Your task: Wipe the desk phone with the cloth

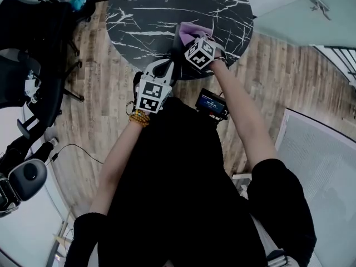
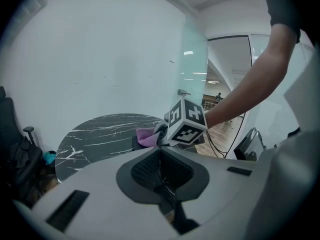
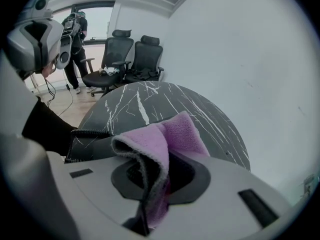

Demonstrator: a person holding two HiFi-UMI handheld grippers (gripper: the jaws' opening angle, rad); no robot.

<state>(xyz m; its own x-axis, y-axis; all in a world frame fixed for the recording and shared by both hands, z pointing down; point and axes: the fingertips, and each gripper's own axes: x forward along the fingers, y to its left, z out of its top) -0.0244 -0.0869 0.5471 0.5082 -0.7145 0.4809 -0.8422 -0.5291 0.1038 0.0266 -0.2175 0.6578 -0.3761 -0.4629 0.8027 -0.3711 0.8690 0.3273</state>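
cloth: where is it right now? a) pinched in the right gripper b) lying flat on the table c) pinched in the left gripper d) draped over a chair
A: in the right gripper view the purple cloth is clamped between the jaws of the right gripper, while the left gripper has its jaws together with nothing between them.

The bunched purple cloth [image 3: 172,136] hangs just beside the black desk phone [image 3: 97,146].
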